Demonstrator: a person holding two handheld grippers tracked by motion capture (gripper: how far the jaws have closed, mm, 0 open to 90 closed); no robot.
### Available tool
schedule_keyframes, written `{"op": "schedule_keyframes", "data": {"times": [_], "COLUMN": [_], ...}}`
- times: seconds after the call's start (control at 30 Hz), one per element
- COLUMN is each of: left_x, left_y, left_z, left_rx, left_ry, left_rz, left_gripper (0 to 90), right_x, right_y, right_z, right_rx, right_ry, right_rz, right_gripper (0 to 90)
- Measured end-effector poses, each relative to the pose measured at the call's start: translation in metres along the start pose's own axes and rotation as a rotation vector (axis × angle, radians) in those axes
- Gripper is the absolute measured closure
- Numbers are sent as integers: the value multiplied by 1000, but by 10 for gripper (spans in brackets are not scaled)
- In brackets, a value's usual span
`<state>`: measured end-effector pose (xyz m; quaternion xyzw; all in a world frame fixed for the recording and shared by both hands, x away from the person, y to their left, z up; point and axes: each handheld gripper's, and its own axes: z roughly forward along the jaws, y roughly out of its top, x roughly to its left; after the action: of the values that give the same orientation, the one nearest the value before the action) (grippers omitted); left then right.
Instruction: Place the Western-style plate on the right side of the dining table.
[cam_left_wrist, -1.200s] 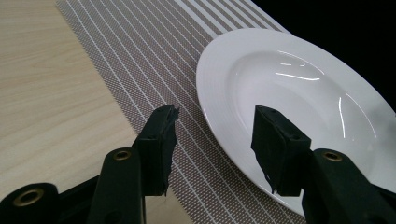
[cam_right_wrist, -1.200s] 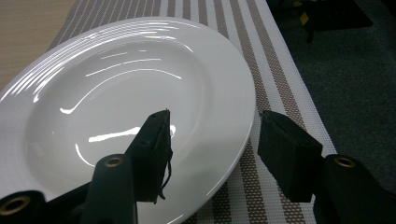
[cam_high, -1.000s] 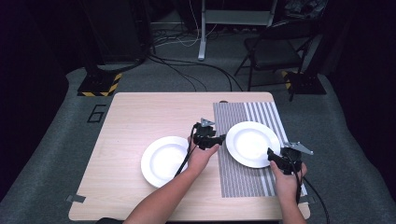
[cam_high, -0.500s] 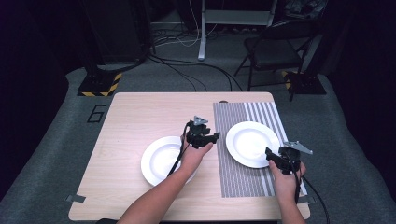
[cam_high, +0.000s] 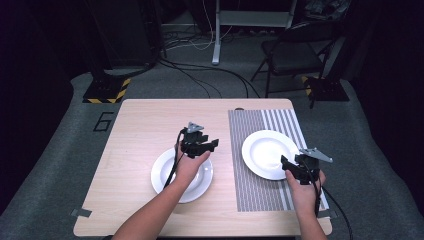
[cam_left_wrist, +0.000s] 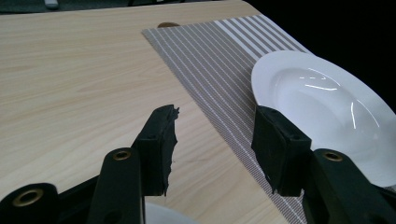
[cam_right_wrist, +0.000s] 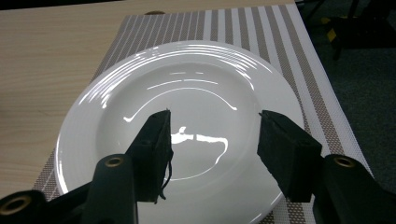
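Table: pale wood grain. Mat along its right edge: grey weave with white stripes. Two plates: plain glossy white. Both grippers: black, brass-coloured screws. Floor: grey carpet; yellow-black hazard stripes beyond the far-left corner.

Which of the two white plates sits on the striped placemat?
The right-hand plate, beside the right gripper; the other plate lies on bare wood.

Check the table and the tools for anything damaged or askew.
One tool pad on the left tool looks frayed along its inner edge; the right tool's pad trails loose threads. Both plates, on the mat and on bare wood, look intact, and the placemat lies straight.
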<state>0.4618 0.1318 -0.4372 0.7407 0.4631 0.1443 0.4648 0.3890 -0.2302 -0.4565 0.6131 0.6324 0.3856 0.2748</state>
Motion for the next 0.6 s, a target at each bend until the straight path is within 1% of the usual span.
{"op": "schedule_keyframes", "data": {"times": [0.1, 0.23, 0.27, 0.3, 0.4, 0.43, 0.5, 0.6], "left_x": [7, 20, 22, 26, 35, 39, 46, 56], "left_y": [-2, -6, -8, -9, -15, -17, -20, -26], "left_z": [-13, -31, -36, -41, -55, -60, -69, -81], "left_rx": [-13, -20, -25, -30, -45, -47, -61, -66], "left_ry": [20, 41, 52, 61, 90, 102, 132, 156], "left_rz": [-4, -17, -22, -21, -37, -36, -52, -66], "left_gripper": [495, 503, 503, 503, 500, 497, 491, 479], "right_x": [4, 15, 18, 21, 27, 30, 35, 43], "right_y": [6, 13, 14, 14, 15, 16, 17, 18], "right_z": [0, 0, -1, -1, 0, 0, 0, 1], "right_rx": [0, 10, 20, 21, 26, 28, 33, 46], "right_ry": [28, 67, 79, 89, 126, 137, 161, 210], "right_rz": [0, -38, -38, -52, -64, -65, -74, -82], "right_gripper": [447, 447, 447, 447, 449, 449, 449, 449]}}
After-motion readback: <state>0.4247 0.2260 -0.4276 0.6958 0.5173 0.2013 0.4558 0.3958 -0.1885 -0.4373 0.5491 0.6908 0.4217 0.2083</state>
